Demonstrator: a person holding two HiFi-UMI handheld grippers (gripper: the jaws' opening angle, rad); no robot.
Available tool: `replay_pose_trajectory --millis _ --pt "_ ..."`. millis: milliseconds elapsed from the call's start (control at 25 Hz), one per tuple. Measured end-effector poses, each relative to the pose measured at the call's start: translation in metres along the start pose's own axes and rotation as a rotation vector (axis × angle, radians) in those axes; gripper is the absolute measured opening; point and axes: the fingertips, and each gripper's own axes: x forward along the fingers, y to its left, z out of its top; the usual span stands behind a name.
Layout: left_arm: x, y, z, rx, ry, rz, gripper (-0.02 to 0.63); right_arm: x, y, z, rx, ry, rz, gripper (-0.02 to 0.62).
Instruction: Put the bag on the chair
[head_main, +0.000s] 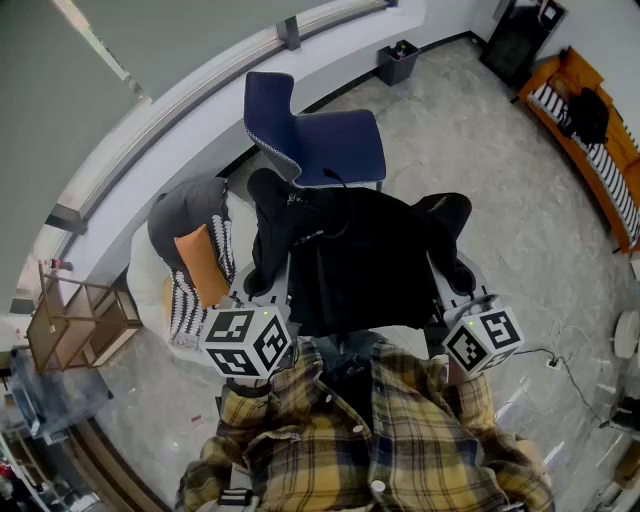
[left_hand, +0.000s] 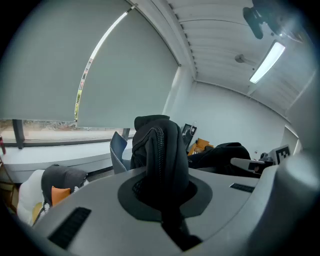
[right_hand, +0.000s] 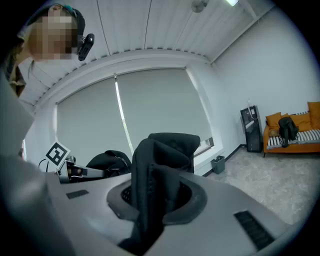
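A black bag (head_main: 360, 255) hangs in the air between my two grippers, in front of the person's chest. My left gripper (head_main: 262, 272) is shut on the bag's left strap (left_hand: 159, 160), which rises in a fold between its jaws. My right gripper (head_main: 452, 272) is shut on the right strap (right_hand: 157, 175) in the same way. The blue chair (head_main: 325, 135) stands just beyond the bag with its seat bare and its back to the left. In the left gripper view the chair (left_hand: 118, 152) shows behind the strap.
A white seat with a grey cushion (head_main: 190, 225) and an orange one (head_main: 203, 262) sits to the left of the bag. A wooden stool (head_main: 75, 320) stands further left. A small black bin (head_main: 397, 60) is by the wall, an orange sofa (head_main: 590, 130) at far right.
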Motion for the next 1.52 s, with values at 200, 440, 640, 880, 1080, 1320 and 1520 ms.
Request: replay_pose_trajectory --millis 200,440,640,880,1080,1320,1520 --pt "0.002 -0.011 0.002 0.026 -0.014 -0.005 0.032 -0.007 -0.001 0.007 -0.026 -0.019 -0.005 0.066" --pt "0.0 -0.011 0.004 0.04 -0.021 -0.008 0.032 -0.012 0.004 0.008 -0.037 -0.036 -0.017 0.067" --pt "0.002 -0.031 0.002 0.061 -0.028 -0.008 0.032 -0.03 -0.01 0.009 -0.022 -0.057 -0.016 0.067" --pt "-0.002 -0.047 -0.008 0.078 -0.036 0.0 0.032 -0.048 -0.021 0.003 -0.002 -0.079 -0.009 0.067" --pt "-0.001 -0.043 -0.015 0.074 -0.011 0.018 0.032 -0.046 -0.023 -0.006 0.015 -0.058 0.001 0.069" --pt "0.017 -0.032 -0.018 0.049 0.011 0.039 0.032 -0.023 -0.033 -0.006 0.029 -0.017 0.021 0.069" --pt "0.043 -0.011 -0.006 0.033 0.019 0.045 0.032 0.014 -0.04 -0.003 0.029 0.014 0.021 0.069"
